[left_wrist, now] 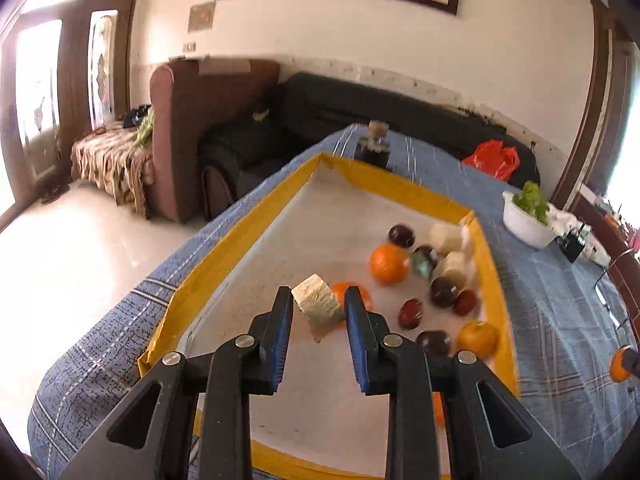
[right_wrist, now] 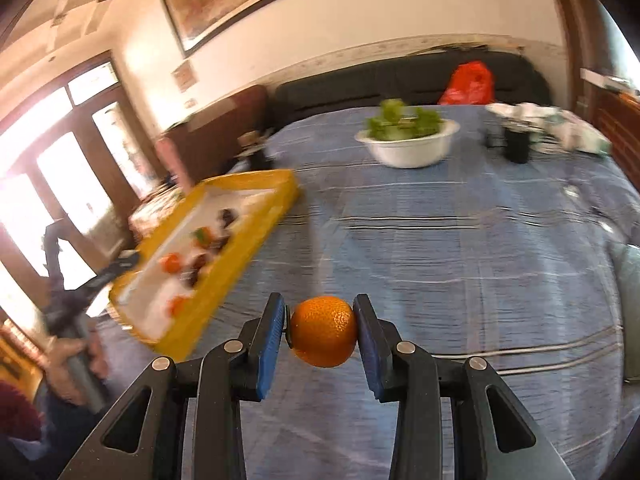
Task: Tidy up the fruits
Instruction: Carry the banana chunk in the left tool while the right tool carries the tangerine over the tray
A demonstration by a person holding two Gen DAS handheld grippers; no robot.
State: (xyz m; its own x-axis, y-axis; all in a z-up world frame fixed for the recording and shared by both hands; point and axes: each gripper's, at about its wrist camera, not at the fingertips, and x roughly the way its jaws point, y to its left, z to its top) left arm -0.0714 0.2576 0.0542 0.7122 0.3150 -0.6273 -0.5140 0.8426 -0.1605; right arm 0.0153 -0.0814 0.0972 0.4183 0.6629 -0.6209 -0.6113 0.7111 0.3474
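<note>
My left gripper [left_wrist: 318, 304] is shut on a pale foam block [left_wrist: 318, 307] and holds it over the yellow-rimmed tray [left_wrist: 240, 232]. In the tray lie oranges [left_wrist: 389, 264], dark plums [left_wrist: 443, 291] and more pale blocks [left_wrist: 446, 237], bunched at its right side. My right gripper [right_wrist: 320, 320] is shut on an orange [right_wrist: 324, 331] above the blue cloth, right of the tray [right_wrist: 240, 252]. That held orange also shows at the right edge of the left wrist view [left_wrist: 619, 366].
A white bowl of green leaves [right_wrist: 408, 140] stands at the far side of the blue-clothed table [right_wrist: 460, 248], with a black cup [right_wrist: 517, 145] and white wrappings to its right. A small jar [left_wrist: 376, 140] stands behind the tray. Sofas line the wall.
</note>
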